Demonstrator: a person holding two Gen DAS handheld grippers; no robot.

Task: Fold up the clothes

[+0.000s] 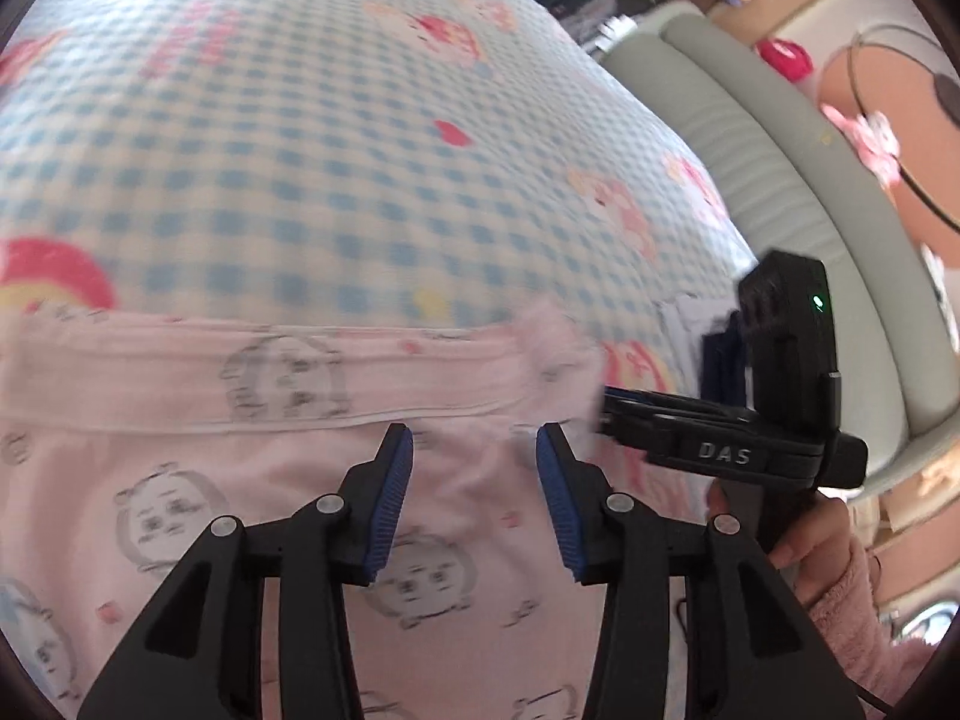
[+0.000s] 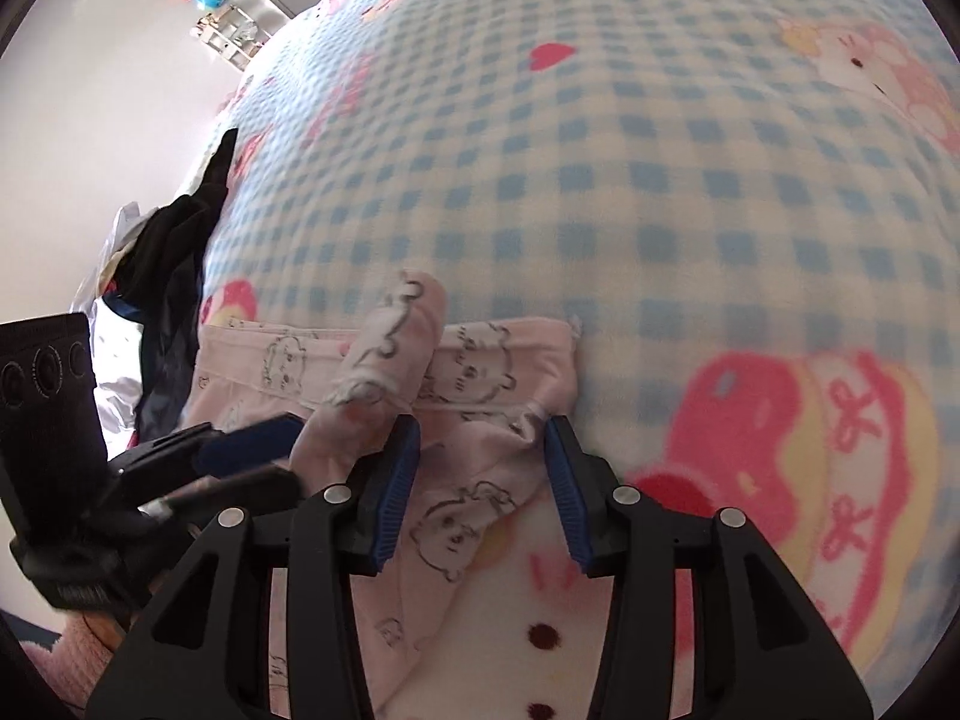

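My pink garment (image 1: 252, 516) runs off the frame at 6 o'clock; motion blurs its corner near my right gripper (image 1: 606, 414).

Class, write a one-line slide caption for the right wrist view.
Open right tongs hover over the corner of the pink bear-print garment on a blue checked blanket, left tongs alongside.

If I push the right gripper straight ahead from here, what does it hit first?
Probably the pink garment: its waistband corner lies just ahead of the open right gripper, with the checked blanket beyond. Depth is hard to judge through the fisheye.
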